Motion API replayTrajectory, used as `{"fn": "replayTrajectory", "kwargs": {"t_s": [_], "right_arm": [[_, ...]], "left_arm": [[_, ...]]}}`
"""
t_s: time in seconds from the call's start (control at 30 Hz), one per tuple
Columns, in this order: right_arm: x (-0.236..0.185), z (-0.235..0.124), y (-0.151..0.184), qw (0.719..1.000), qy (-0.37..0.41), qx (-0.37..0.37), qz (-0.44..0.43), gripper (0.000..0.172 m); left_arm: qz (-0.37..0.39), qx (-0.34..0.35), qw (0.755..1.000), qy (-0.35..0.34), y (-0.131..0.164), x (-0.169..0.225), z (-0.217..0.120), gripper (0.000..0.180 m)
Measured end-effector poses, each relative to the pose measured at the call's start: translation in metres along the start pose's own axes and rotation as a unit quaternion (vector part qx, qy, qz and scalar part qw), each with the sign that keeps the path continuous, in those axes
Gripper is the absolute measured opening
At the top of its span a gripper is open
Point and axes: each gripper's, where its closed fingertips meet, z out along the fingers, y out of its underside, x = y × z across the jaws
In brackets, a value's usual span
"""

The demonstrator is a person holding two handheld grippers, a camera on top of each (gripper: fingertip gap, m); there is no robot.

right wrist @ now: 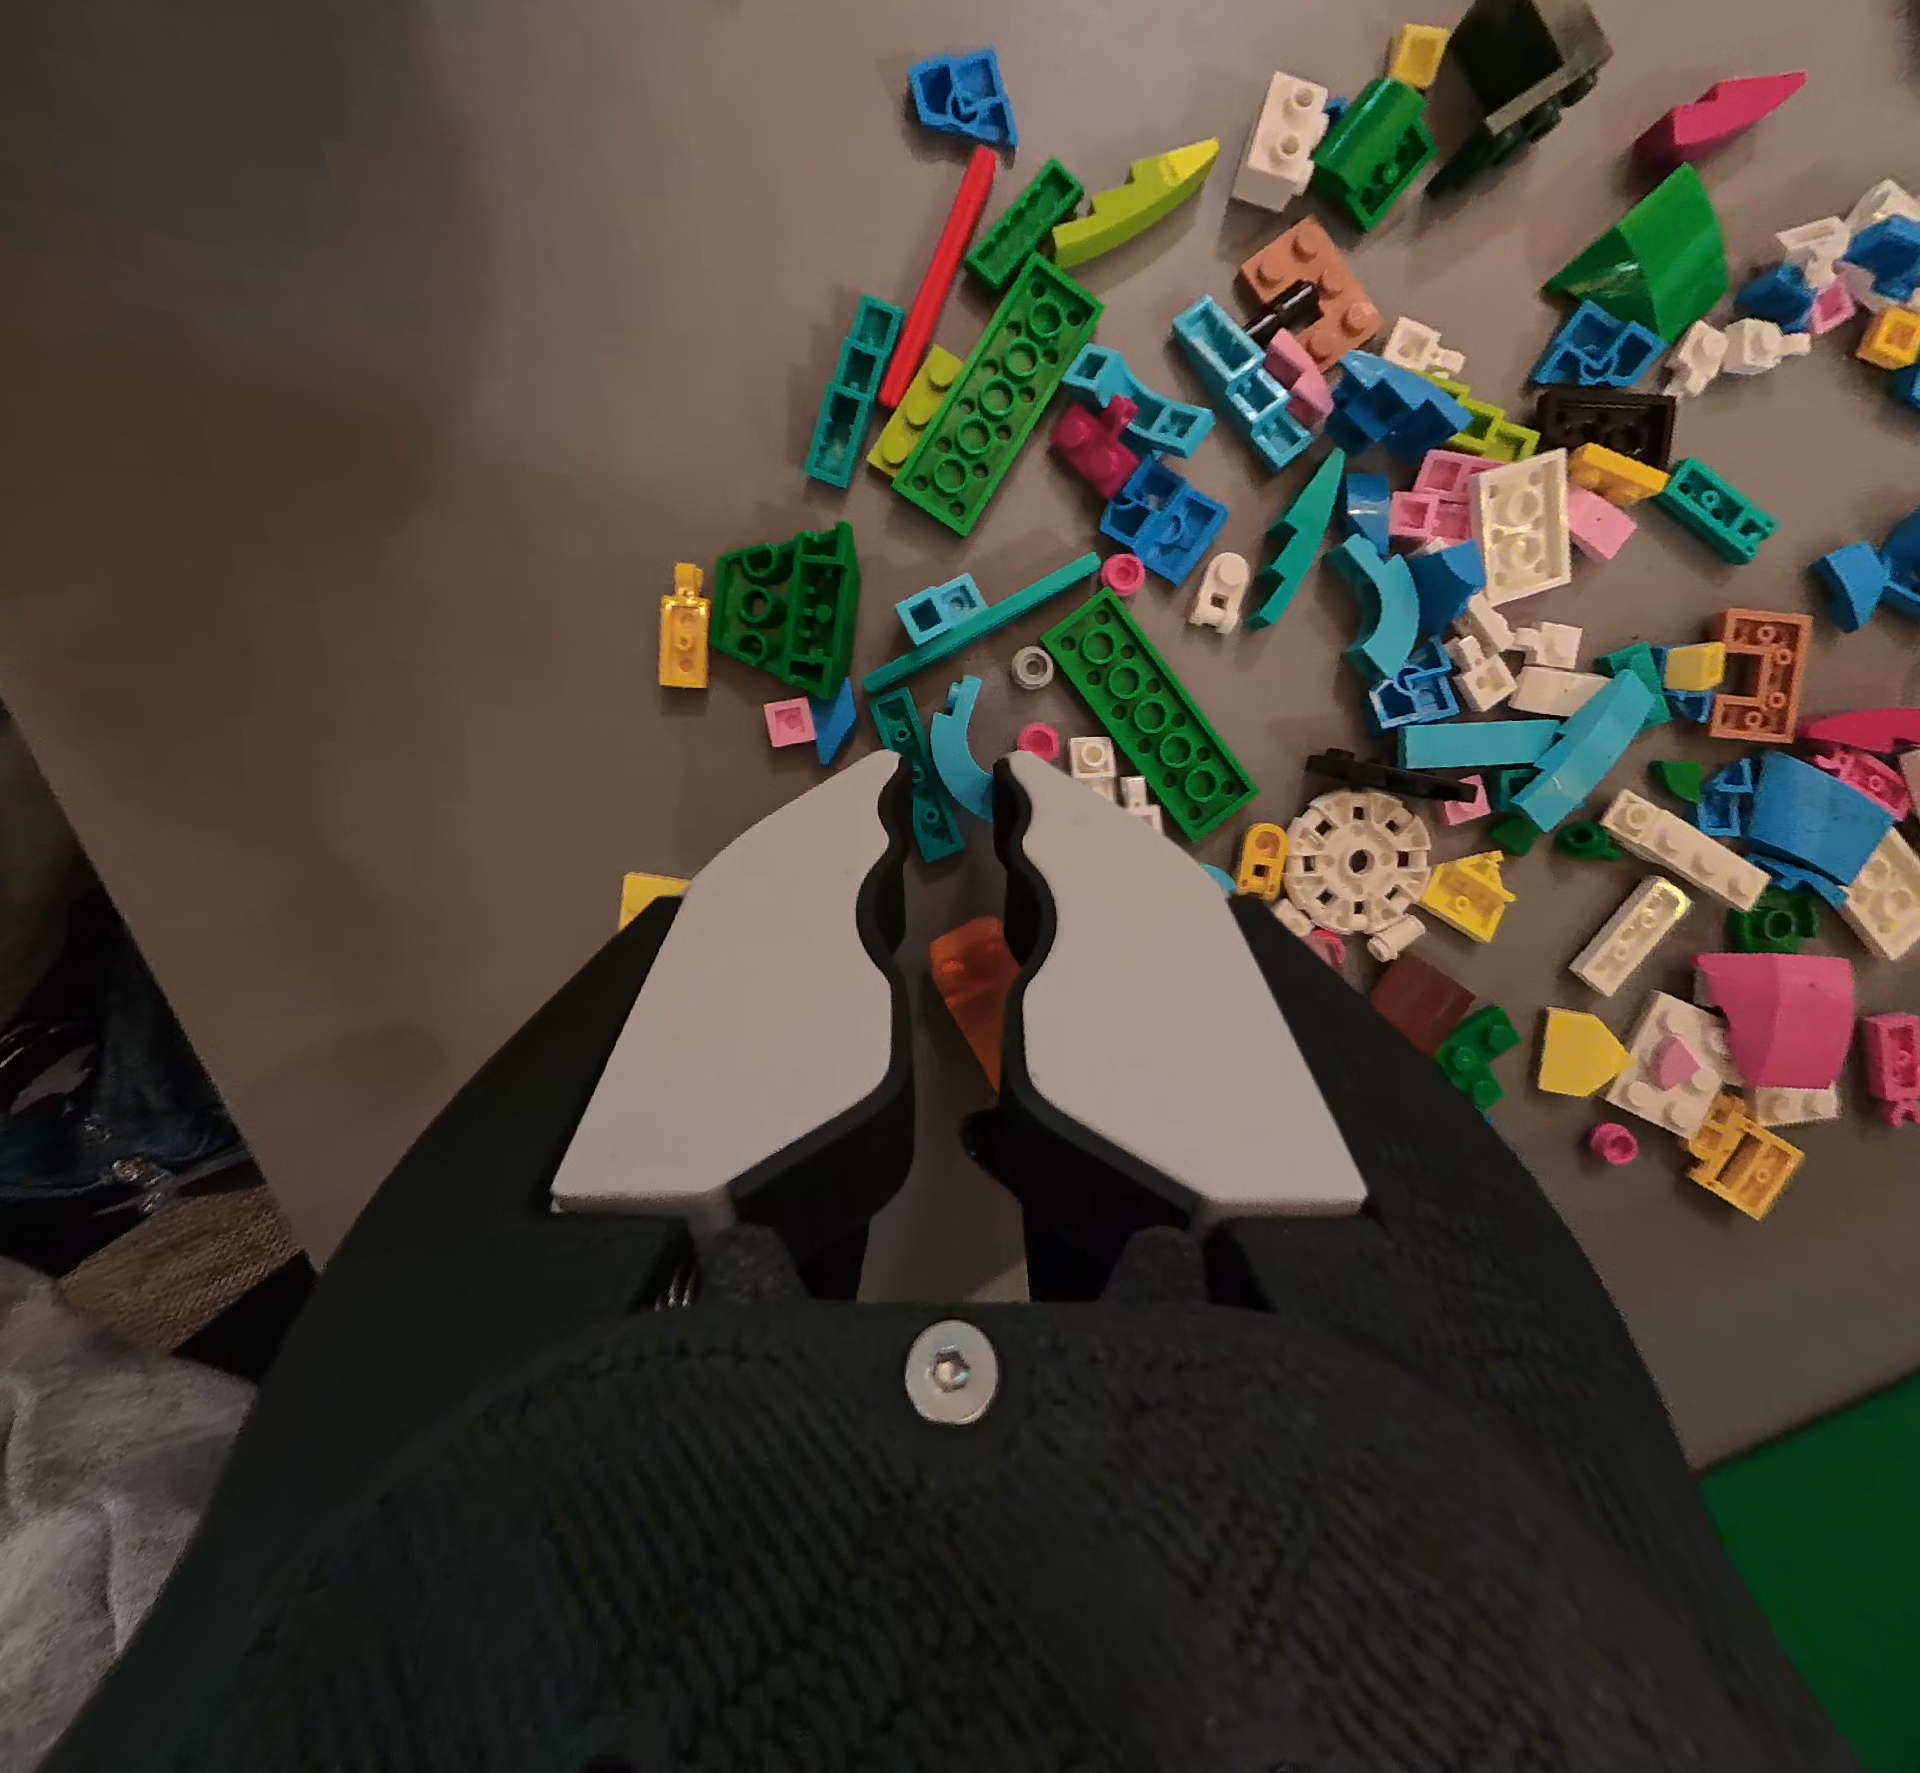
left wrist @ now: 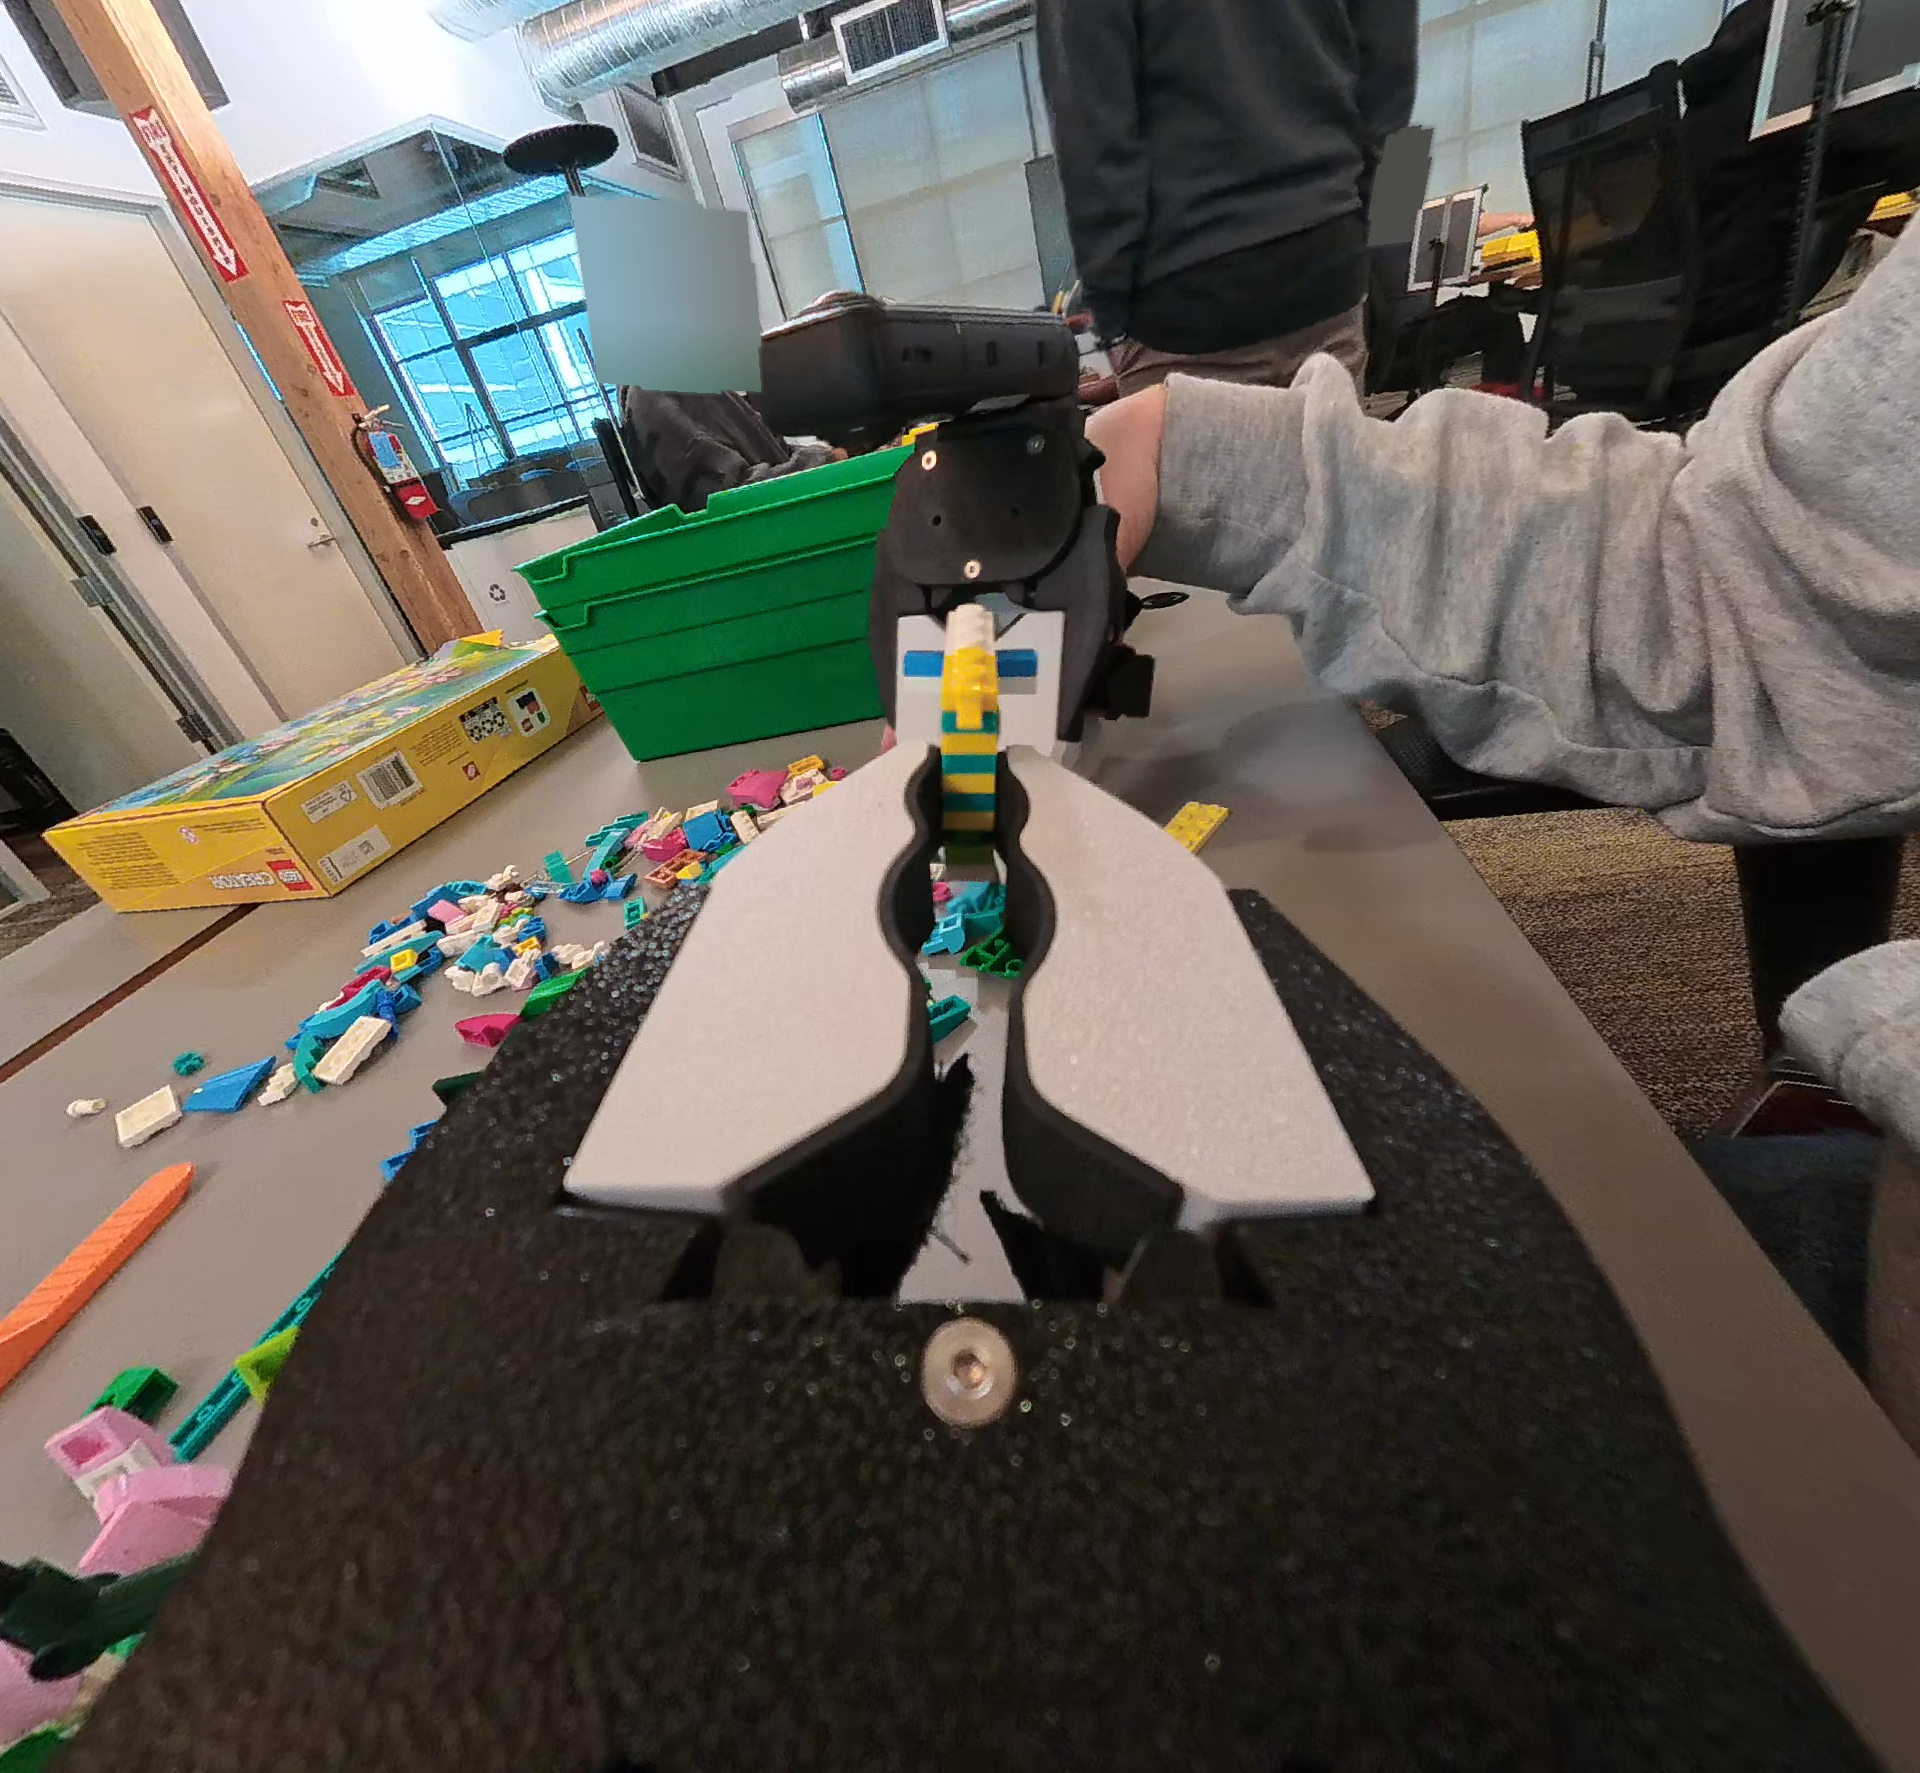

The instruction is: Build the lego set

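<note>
My left gripper (left wrist: 966,793) is shut on a narrow brick stack (left wrist: 974,767) of yellow and teal layers. The stack has a green piece at its near end and white and blue pieces at its far end, and it is held above the grey table (left wrist: 1299,788). Just beyond the stack, a hand holds the right gripper's black body (left wrist: 987,518) pointing down. My right gripper (right wrist: 948,788) hovers over the loose brick pile, its jaws slightly apart. A teal plate (right wrist: 930,809) and a light-blue arch piece (right wrist: 961,767) lie on the table between and under its fingertips, and neither looks gripped.
Stacked green bins (left wrist: 717,622) and a yellow set box (left wrist: 322,778) stand at the back left of the table. An orange tool (left wrist: 94,1256) lies at the left. Many loose bricks spread across the table (right wrist: 1351,528). A person stands behind. A green baseplate corner (right wrist: 1829,1515) shows. About 15 cm separates my left fingertips from my right.
</note>
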Motion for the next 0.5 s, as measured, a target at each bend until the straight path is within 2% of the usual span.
{"fn": "replayTrajectory", "kwargs": {"t_s": [0.3, 0.5], "right_arm": [[0.007, -0.012, 0.009, 1.0, 0.02, -0.002, 0.012, 0.015], [0.018, -0.036, 0.017, 0.997, 0.064, 0.011, 0.036, 0.016]], "left_arm": [[0.0, 0.0, 1.0, 0.0, 0.0, 0.002, -0.001, 0.008], [-0.002, 0.001, 1.0, -0.001, 0.0, 0.003, -0.001, 0.008]]}}
